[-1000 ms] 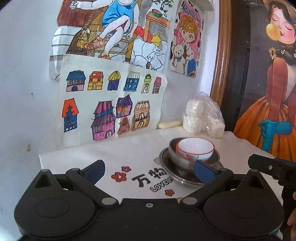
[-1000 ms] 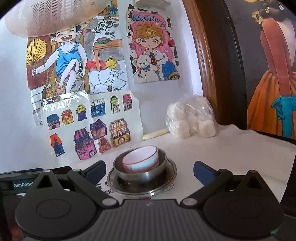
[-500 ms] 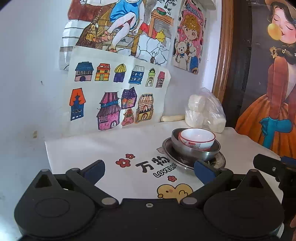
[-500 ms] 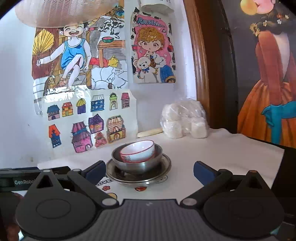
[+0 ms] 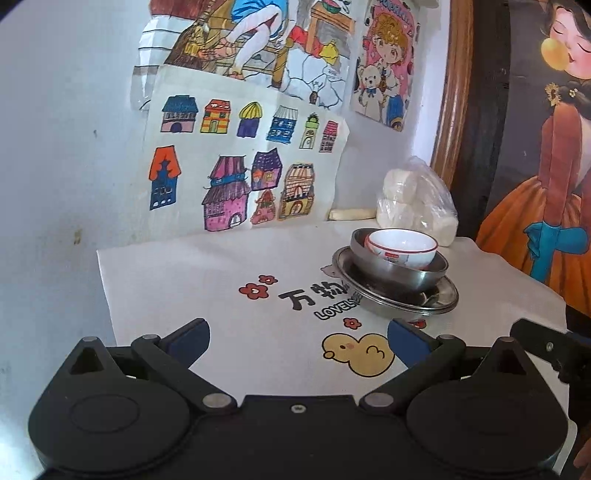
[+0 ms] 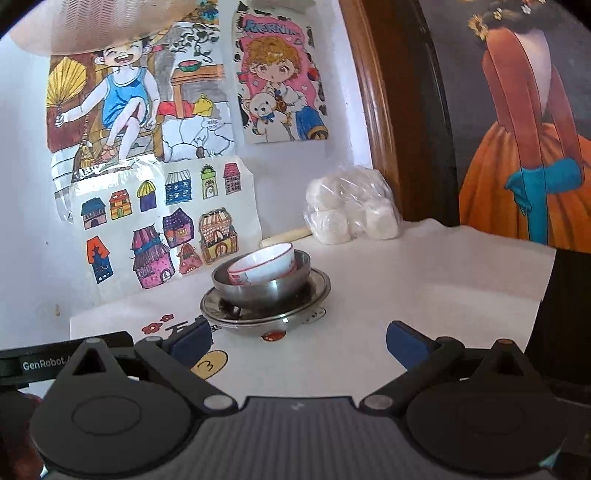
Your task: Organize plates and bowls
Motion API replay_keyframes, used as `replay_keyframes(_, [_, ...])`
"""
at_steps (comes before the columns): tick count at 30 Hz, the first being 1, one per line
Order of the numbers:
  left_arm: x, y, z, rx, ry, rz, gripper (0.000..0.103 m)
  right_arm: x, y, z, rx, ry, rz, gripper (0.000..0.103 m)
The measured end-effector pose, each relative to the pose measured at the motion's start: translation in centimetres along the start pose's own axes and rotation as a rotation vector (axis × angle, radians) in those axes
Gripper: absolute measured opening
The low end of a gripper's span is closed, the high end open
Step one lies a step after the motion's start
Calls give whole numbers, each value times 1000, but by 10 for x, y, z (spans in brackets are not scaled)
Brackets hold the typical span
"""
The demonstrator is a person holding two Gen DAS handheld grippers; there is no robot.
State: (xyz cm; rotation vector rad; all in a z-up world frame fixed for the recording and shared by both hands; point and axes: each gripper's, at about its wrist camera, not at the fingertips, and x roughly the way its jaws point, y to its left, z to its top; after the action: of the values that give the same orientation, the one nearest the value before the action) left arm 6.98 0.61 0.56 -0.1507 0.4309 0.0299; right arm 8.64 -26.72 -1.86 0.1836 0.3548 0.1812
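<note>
Both tools stand wide open and hold nothing: the left tool (image 5: 298,338) hovers over the printed cloth (image 5: 229,332) near the tabletop's front edge, the right tool (image 6: 298,338) beside it. Ahead, toward the back right of the tabletop, a white bowl (image 5: 400,247) tilts inside a steel bowl (image 5: 399,273), which sits on a steel plate (image 5: 439,295); a bag of white buns (image 5: 417,201) lies just behind at the back edge. Only the left view shows the cloth's yellow duck (image 5: 356,352) whole, while the right view alone catches a woven basket (image 6: 107,22) overhead.
</note>
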Motion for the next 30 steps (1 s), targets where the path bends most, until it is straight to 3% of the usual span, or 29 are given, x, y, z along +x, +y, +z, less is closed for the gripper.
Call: replay_keyframes(30, [9,-5,-16,45,39,8,102,16,-5,-8,-8,65,15,103])
